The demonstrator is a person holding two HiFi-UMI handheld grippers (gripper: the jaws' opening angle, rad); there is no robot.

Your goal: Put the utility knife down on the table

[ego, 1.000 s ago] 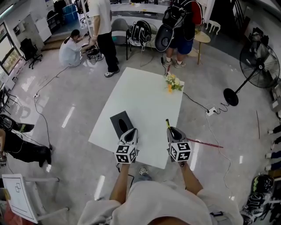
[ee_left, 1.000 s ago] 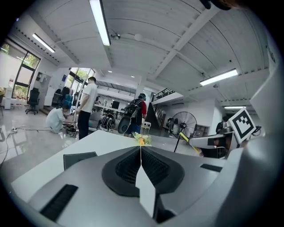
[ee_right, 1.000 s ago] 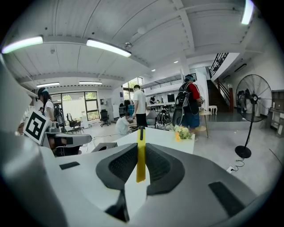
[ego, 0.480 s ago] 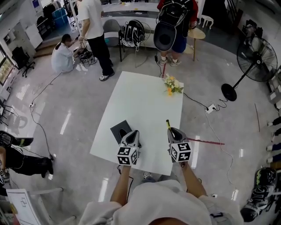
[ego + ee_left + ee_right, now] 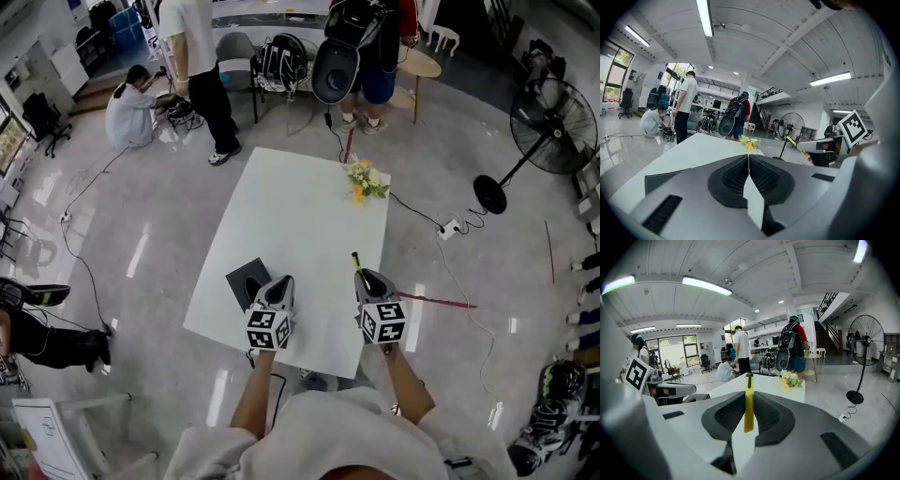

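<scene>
Right gripper view: right gripper (image 5: 749,394) jaws clamp the utility knife (image 5: 748,416) above the counter (image 5: 300,206) (left gripper (image 5: 748,157) jaws closed, empty); next, probably lower, then release.

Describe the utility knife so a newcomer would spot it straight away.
Start at the white rectangular table in the middle of the floor. Over its near right edge, the right gripper holds a slim yellow utility knife with a black tip between its jaws. It is the only thin yellow strip there.
</scene>
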